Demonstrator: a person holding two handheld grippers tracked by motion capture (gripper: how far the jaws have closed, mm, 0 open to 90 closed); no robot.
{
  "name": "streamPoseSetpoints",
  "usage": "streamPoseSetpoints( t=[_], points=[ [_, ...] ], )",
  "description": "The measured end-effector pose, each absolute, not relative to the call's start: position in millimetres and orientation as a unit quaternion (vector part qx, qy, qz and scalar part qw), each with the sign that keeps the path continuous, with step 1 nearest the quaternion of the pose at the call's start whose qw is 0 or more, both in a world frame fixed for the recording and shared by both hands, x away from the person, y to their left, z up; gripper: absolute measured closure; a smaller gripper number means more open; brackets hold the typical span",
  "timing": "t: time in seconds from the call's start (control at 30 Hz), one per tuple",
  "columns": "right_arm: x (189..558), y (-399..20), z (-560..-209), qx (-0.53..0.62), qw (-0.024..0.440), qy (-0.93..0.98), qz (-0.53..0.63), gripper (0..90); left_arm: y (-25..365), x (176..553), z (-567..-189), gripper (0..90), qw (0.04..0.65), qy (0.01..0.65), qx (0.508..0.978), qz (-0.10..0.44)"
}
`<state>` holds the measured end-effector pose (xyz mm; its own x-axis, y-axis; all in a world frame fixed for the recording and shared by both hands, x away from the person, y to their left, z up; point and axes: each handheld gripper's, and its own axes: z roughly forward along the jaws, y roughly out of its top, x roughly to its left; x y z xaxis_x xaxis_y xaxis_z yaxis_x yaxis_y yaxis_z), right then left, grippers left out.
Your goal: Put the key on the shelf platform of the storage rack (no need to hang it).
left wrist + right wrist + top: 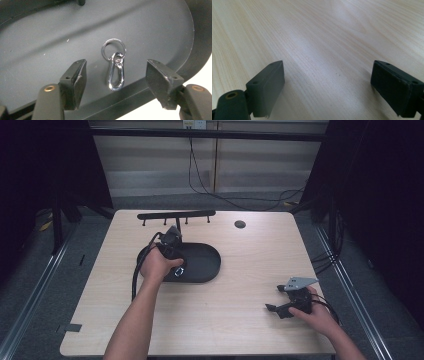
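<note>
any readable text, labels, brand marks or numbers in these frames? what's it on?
None readable.
Carabiner with key ring: bare metal, no marking seen.
Black oval tray: plain.
Black pads of the left tongs: screw holes, no lettering.
Small pale plate on the far wall, high view: too small and blurred to tell whether it bears text.
Wooden table: grain, no print.

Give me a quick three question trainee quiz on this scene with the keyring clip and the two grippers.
1. True or false: the left gripper is clamped on the snap hook.
2. The snap hook lies on: A) bare wood, B) the black oval tray, C) the rack.
3. What lies under the right gripper?

Key: 1. False, its jaws stand apart on either side without touching. 2. B. 3. Bare wooden table.
</note>
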<state>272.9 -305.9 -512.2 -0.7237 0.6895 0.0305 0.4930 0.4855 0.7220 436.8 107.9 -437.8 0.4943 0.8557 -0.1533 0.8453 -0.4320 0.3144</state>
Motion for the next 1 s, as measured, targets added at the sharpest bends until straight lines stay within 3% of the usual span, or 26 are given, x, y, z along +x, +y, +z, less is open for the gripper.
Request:
streamPoseSetpoints(
  t=[1.0],
  points=[
    [273, -306, -512, 0.347, 0.133, 0.851, 0.37, 11.4, 124, 414, -423, 27.5, 0.203, 0.476, 0.855, 0.004]
  ],
)
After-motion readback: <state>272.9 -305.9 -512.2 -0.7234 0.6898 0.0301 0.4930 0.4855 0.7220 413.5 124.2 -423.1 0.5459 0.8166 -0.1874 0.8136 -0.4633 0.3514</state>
